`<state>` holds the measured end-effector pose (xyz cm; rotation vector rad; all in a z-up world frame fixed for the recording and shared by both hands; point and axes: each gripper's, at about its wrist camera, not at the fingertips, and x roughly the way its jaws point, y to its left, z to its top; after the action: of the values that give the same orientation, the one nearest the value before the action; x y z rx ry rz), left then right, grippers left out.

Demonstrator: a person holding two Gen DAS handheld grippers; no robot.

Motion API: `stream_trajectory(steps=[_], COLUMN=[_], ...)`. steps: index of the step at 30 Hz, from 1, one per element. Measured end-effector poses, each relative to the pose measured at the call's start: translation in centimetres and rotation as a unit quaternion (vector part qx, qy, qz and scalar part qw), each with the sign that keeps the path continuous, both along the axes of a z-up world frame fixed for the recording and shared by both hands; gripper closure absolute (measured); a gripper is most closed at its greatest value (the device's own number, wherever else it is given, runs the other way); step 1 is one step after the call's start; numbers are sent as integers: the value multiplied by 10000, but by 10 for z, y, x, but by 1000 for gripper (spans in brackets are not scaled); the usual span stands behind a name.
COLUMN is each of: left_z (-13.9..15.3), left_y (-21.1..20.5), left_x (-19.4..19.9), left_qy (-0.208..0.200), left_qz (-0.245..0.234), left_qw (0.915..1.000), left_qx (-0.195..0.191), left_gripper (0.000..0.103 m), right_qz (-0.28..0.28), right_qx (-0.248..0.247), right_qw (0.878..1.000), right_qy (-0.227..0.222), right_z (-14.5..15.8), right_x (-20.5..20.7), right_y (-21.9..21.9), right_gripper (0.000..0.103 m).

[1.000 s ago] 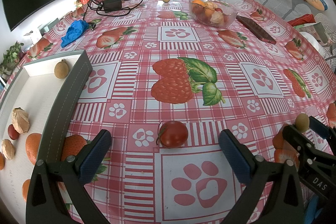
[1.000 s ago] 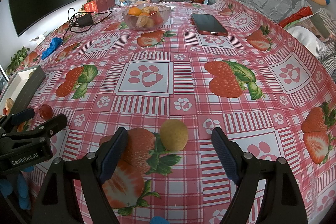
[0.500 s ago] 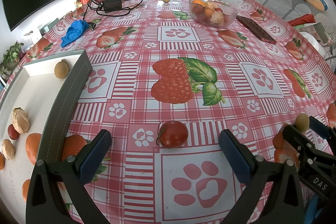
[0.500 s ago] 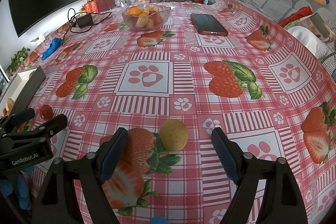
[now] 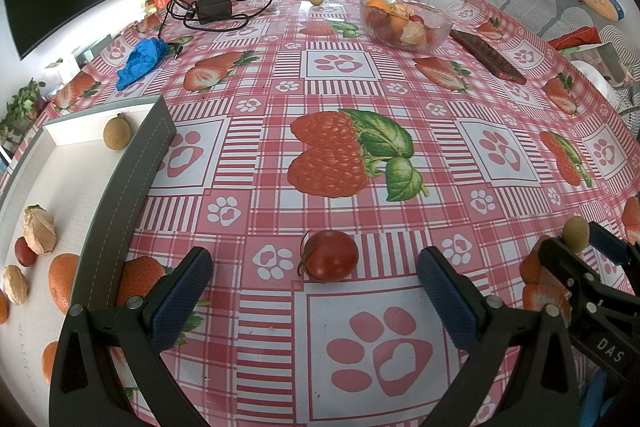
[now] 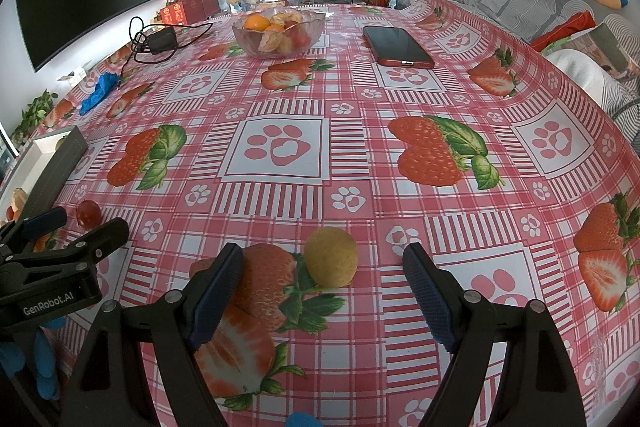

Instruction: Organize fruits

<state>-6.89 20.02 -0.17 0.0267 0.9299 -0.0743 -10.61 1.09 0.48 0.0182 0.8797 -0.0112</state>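
Over the worktop (image 5: 400, 75), both hand-held grippers are hanging spread — left hand-held gripper (image 5: 314, 291) framing the tomato (image 5: 330, 255), right hand-held gripper (image 6: 322, 285) bracketing the yellow fruit (image 6: 331, 257) — lining up grabs for the tray (image 5: 132, 187).

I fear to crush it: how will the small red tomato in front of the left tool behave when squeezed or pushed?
The tomato looks round and lies free on the flat tablecloth, so a push would probably roll it. Its glossy skin suggests it may slip between the pads. It seems soft, so a gentle squeeze is likely safer.
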Motion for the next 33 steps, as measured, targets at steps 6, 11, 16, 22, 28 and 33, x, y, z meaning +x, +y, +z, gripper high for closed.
stream_trajectory(steps=[6,11,16,22,28,33], left_z=[0,0,0,0,0,0], left_y=[0,0,0,0,0,0], left_x=[0,0,0,0,0,1], left_qy=[0,1,3,2,4,9], left_qz=[1,1,1,3,4,0], left_qw=[10000,10000,10000,10000,10000,10000], left_qx=[1,1,-3,1,2,9], left_gripper=[1,1,1,1,1,0], right_qz=[0,0,1,1,0,6], right_qx=[4,9,3,-4,-28,-96], right_qw=[10000,10000,10000,10000,10000,9999], right_qy=[-2,-3,-2,1,8,36], right_z=[0,0,0,0,0,0], right_x=[0,0,0,0,0,1], right_y=[0,0,0,0,0,2], right_gripper=[20,20,20,20,20,20])
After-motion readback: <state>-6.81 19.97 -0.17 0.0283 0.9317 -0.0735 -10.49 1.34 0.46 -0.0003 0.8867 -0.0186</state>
